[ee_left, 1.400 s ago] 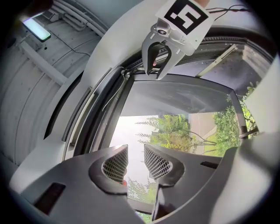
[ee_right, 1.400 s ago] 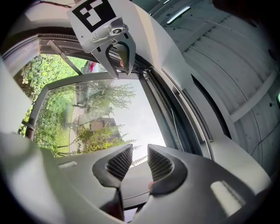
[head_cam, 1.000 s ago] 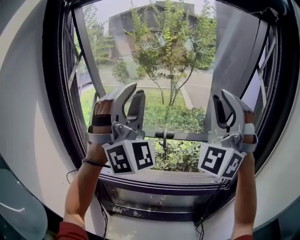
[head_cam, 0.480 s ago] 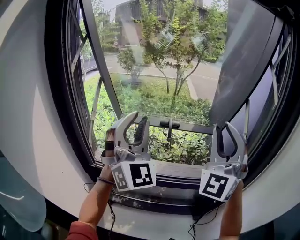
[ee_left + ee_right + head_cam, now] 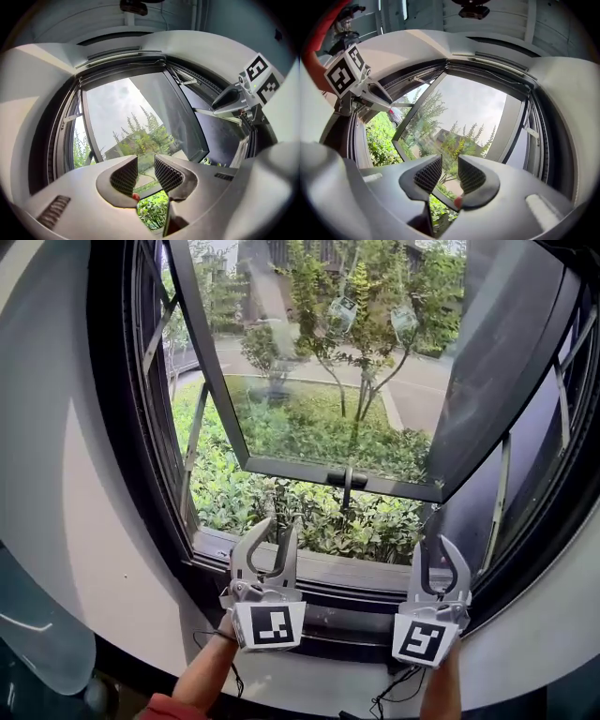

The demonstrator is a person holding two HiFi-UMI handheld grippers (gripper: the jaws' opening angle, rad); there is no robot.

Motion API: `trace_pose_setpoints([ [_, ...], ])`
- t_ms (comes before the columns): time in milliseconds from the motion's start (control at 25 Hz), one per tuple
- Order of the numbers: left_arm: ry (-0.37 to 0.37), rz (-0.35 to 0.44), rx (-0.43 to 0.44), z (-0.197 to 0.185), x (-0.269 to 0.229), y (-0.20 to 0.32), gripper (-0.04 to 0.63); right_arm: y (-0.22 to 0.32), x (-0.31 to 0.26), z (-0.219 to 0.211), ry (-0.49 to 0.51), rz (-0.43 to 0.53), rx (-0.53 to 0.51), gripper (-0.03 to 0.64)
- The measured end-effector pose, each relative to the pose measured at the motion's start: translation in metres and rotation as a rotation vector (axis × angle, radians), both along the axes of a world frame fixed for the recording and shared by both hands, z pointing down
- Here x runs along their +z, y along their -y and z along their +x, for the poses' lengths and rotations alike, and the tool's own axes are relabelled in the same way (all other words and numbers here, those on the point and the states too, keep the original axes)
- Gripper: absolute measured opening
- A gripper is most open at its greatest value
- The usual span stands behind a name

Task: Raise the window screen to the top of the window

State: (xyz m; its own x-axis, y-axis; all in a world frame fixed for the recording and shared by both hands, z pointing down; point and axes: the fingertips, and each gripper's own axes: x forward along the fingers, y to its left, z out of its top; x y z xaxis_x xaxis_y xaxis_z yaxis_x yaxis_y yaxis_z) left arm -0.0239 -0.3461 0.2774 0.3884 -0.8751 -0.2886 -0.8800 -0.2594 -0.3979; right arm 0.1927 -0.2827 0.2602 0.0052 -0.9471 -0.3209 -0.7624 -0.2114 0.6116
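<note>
- Head view: the left gripper [image 5: 279,526] and right gripper [image 5: 436,542] are held low before the sill [image 5: 356,568], side by side and well apart, with jaws pointing up
- Each gripper's jaws stand slightly apart with nothing between them
- Count: two grippers, two forearms [image 5: 211,671], one sash [image 5: 300,468] swung outward, one handle [image 5: 348,479] on its bottom rail
- The window screen cannot be picked out in any view

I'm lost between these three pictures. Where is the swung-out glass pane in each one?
Head view: pane fills the upper middle, tilted outward.
Left gripper view: pane at centre, just above the jaws.
Right gripper view: pane at centre, above the jaws.
Shared landmark: green shrubs under its lower edge, in all three.
</note>
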Motion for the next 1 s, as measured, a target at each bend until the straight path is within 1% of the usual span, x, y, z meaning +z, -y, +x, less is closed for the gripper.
trace_pose_setpoints([
  [120,-0.035,-0.039,0.000,-0.007,0.019,-0.005,0.098,-0.005,0.021,0.000,0.083,-0.020,-0.035,0.115],
  [280,-0.092,-0.118,0.046,-0.005,0.044,-0.015,0.098,-0.012,0.050,-0.005,0.159,-0.074,-0.077,0.115],
  [480,-0.094,-0.205,0.083,0.003,0.084,-0.031,0.098,-0.024,0.086,-0.018,0.241,-0.130,-0.112,0.115],
  [640,-0.112,-0.220,0.098,0.005,0.102,-0.038,0.098,-0.031,0.106,-0.021,0.305,-0.136,-0.128,0.115],
  [800,-0.162,-0.238,0.115,0.002,0.116,-0.047,0.098,-0.041,0.121,-0.026,0.351,-0.127,-0.135,0.115],
  [920,-0.164,-0.262,0.129,0.002,0.131,-0.052,0.098,-0.045,0.130,-0.029,0.365,-0.128,-0.155,0.115],
  [1000,-0.179,-0.287,0.128,0.000,0.142,-0.057,0.098,-0.047,0.135,-0.032,0.369,-0.128,-0.170,0.115],
])
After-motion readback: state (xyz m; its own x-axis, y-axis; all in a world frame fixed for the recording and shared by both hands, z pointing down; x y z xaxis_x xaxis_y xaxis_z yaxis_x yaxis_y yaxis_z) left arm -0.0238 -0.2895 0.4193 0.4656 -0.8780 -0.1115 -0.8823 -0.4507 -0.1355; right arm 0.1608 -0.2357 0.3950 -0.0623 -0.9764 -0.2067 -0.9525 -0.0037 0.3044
